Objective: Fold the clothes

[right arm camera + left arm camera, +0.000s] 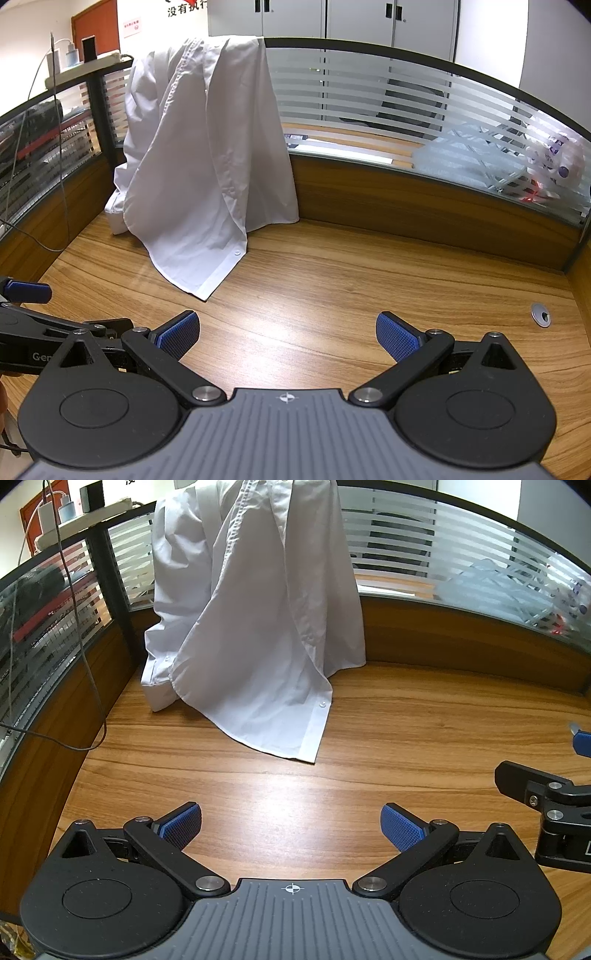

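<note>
A white button-up shirt [255, 602] hangs over the desk's back partition, and its hem spreads onto the wooden desk top [406, 731]. My left gripper [291, 825] hovers over the desk in front of the shirt, open, with nothing between its blue pads. In the right wrist view the same shirt [199, 147] drapes at the far left, its lower corner resting on the desk [332, 280]. My right gripper [287, 336] is open and empty, well short of the shirt. Each gripper shows at the edge of the other's view.
A frosted striped glass partition [461, 554] runs along the back and left of the desk. A grey cable [79, 635] hangs down at the left. A cable grommet [540, 315] sits in the desk at the right. Bags lie behind the glass [480, 155].
</note>
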A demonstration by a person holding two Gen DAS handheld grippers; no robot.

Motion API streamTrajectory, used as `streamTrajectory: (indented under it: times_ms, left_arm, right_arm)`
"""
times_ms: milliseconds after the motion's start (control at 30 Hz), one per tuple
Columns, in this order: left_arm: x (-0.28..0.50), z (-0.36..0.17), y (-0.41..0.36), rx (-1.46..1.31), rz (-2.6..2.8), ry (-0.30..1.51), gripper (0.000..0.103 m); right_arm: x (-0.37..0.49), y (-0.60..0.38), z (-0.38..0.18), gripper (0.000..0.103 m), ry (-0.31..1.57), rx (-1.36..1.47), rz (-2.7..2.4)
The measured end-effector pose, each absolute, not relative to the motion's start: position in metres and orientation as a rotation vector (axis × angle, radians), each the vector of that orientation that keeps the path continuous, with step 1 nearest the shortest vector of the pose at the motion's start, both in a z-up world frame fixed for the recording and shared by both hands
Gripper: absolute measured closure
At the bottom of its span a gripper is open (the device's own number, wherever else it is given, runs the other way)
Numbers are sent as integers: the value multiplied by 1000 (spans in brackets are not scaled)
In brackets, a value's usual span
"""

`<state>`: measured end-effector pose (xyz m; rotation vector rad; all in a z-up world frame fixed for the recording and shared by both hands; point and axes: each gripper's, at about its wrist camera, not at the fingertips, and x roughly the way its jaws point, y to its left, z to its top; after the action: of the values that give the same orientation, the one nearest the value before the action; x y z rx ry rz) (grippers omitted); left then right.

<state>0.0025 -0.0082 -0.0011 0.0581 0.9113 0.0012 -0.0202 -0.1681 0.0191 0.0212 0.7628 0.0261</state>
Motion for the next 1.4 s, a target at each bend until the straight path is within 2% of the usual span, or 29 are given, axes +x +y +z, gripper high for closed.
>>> streamTrajectory:
  times_ms: [1400]
  left_arm:
    - [17, -14, 4, 59, 12, 950, 0]
  right_arm:
    - [11, -164, 6, 1, 823, -22, 94]
